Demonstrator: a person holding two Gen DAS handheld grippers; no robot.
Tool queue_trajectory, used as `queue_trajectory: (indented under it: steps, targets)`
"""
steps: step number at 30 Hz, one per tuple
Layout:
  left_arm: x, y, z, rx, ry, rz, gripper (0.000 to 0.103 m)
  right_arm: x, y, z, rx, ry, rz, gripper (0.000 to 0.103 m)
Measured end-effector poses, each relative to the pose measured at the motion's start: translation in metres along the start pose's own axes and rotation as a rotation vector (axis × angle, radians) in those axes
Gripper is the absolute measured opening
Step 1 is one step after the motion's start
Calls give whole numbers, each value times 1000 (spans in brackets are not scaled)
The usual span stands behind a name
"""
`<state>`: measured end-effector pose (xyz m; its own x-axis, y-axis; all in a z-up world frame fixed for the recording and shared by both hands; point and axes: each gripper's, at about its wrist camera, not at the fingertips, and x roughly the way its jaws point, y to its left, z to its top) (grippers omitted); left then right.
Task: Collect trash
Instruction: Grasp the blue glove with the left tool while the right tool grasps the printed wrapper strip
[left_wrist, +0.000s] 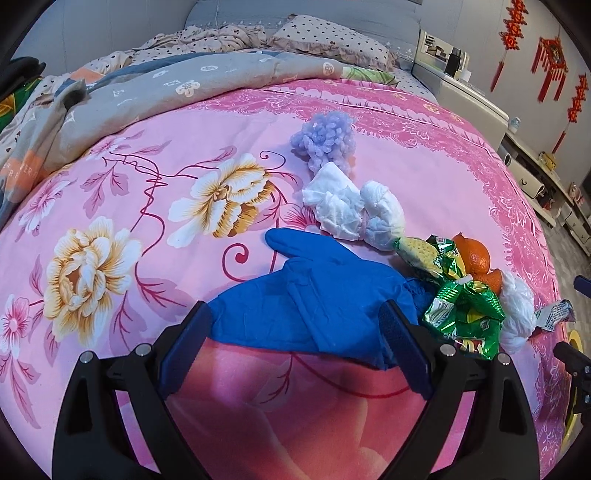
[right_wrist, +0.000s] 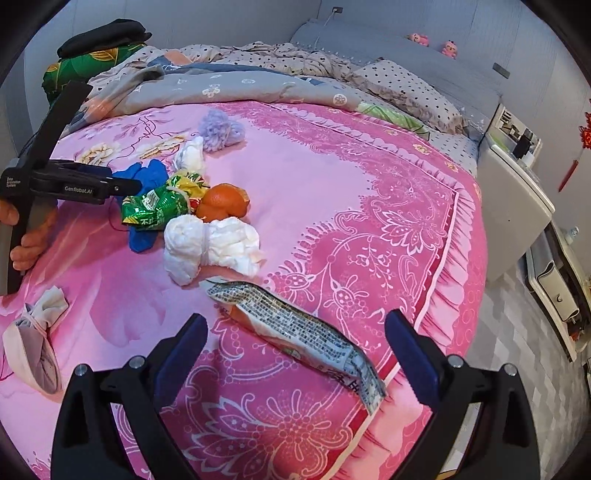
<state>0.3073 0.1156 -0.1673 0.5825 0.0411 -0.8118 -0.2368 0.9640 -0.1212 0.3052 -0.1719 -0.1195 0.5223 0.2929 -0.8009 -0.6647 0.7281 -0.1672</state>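
While both pairs of tongs stand spread wide with nothing clamped, the litter lies strewn over the pink floral bed (right_wrist: 369, 192). Left tongs (left_wrist: 297, 321) frame the cuff end of a blue glove (left_wrist: 317, 295), whose fabric lies flat between the two pads; whether either pad touches it cannot be told. Just right of these tongs sits a crumpled green wrapper (left_wrist: 461, 317), with an orange peel (left_wrist: 474, 254) and a white tissue wad (left_wrist: 517, 310) behind and beside it. Ahead lies a knotted white tissue bundle (left_wrist: 351, 210), and beyond that a lilac fluffy ball (left_wrist: 325, 138) — open sheet stretches away to the left of them all.

Right tongs (right_wrist: 295, 332) hover over a flattened printed packet (right_wrist: 295, 325) that runs diagonally between the pads, its near end close to the right pad and to the bed's frilled edge. Ahead and left sit a tied white bundle (right_wrist: 210, 243), the peel (right_wrist: 225, 203), the wrapper (right_wrist: 155, 210) and the glove (right_wrist: 144, 173). Far left lies a pale cloth pouch (right_wrist: 33, 339). Right of these tongs the bed drops off to grey floor (right_wrist: 517, 332) — the broad pink sheet ahead stays bare up to the rumpled grey quilt (right_wrist: 240, 88).
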Motion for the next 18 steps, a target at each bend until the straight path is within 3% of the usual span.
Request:
queue_trajectory:
  steps: [3, 8, 9, 11, 12, 14, 18]
  targets:
    - [3, 1, 0, -8, 1, -21, 84, 9, -2, 0, -23, 22, -4, 93]
    - [5, -1, 0, -17, -11, -37, 60, 23, -13, 1, 27, 50, 23, 89]
    - [5, -1, 0, -15, -13, -38, 55, 25, -14, 1, 42, 52, 29, 86]
    - [6, -4, -1, -10, -15, -51, 30, 27, -15, 1, 56, 50, 34, 78]
    - [7, -4, -1, -5, -14, -60, 25, 27, -14, 0, 58, 50, 38, 76]
    - [8, -6, -2, -1, -16, -71, 17, 29, -13, 0, 64, 52, 55, 66]
    - [7, -7, -3, -4, -21, -81, 11, 31, -12, -1, 92, 55, 84, 51]
